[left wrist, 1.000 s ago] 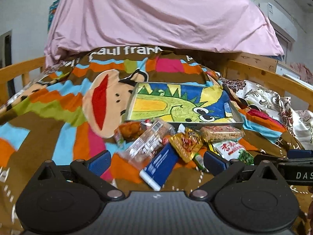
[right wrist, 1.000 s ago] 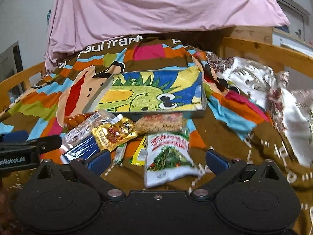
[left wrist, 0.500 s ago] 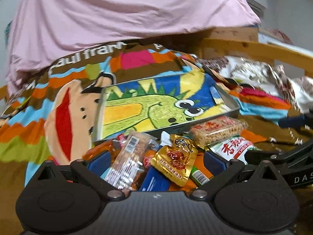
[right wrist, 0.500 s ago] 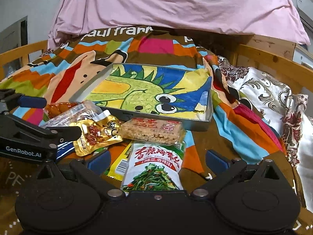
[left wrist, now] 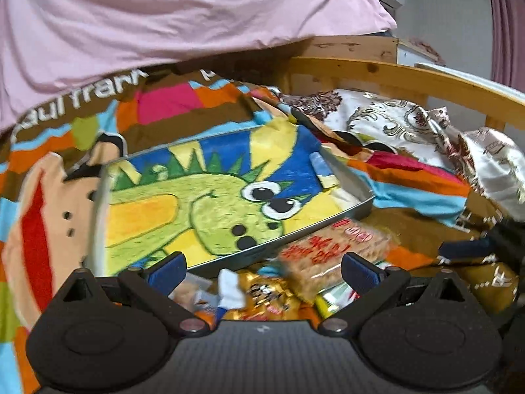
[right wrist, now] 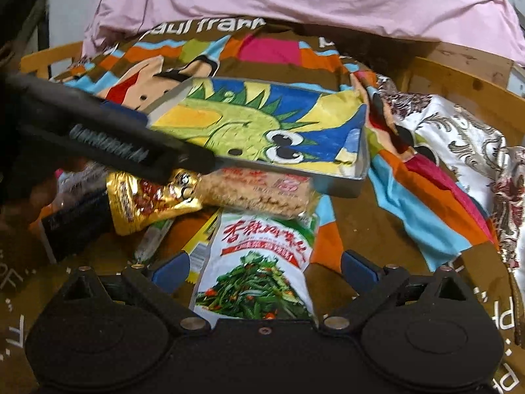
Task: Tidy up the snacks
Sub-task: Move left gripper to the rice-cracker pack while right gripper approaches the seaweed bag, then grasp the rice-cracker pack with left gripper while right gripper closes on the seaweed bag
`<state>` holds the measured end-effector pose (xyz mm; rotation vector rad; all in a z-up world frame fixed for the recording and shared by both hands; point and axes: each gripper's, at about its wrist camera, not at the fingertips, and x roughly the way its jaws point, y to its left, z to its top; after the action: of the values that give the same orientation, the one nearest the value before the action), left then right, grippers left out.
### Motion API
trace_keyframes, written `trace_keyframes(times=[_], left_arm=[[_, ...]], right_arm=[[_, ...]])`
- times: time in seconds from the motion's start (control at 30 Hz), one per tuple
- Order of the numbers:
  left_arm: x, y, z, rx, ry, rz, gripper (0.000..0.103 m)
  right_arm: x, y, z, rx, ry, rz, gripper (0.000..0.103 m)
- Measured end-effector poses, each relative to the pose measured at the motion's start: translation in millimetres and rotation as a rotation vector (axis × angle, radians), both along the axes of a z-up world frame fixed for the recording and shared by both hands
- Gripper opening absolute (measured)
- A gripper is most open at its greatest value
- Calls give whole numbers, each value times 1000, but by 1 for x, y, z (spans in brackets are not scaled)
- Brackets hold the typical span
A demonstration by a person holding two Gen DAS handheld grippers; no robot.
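Observation:
A metal tray [left wrist: 351, 180] lined with a green dinosaur picture lies on the bed; the right wrist view shows its front wall [right wrist: 334, 185]. A pile of snacks sits in front of it. My left gripper [left wrist: 262, 269] is open low over the pile, with a gold packet [left wrist: 262, 295] and a puffed-rice bar [left wrist: 328, 256] between its fingers. My right gripper [right wrist: 265, 272] is open around a white packet with green vegetables [right wrist: 259, 262]. The left gripper [right wrist: 115, 138] crosses above the gold packet [right wrist: 147, 200] and rice bar [right wrist: 256, 193].
A colourful cartoon blanket [right wrist: 269, 49] covers the bed, with a pink sheet [left wrist: 164, 16] behind. A silky patterned cloth [right wrist: 459, 138] is bunched at the right against the wooden rail [left wrist: 410, 82]. A dark blue box [right wrist: 75, 226] lies left of the pile.
My left gripper has moved forward and to the right over the snack pile, close to the tray's front. My right gripper has closed in on the green-vegetable packet. Both stay open.

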<state>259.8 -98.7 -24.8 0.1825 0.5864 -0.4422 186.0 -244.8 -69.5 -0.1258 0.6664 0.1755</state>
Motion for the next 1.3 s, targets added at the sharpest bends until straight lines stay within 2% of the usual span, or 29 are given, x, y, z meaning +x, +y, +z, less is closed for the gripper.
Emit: trace_keyframes(times=[0.23,0.4,0.63,0.8,0.9,1.17,1.3], left_arm=[[18,-18,-9,-117,130,-21,102],[33,-38,-15,-115,204,-27,102],[52,-54,-15,-144,281,5,102],[59,-67,-22,-99,316,39,102],[59,-73,-24,-66,309,46,102],[62,-74,-29,-66,322,77,96],[57,-74,-29,-59,300,71,96]], right_arm=[[5,0,-10,6,26,-3,91],[5,5,-14,-14,21,17,86],[5,7,-16,-9,15,26,86],[7,7,-17,-2,14,24,85],[7,7,-18,3,15,26,82],[8,4,-18,25,30,26,80],[8,5,-18,19,36,26,80]])
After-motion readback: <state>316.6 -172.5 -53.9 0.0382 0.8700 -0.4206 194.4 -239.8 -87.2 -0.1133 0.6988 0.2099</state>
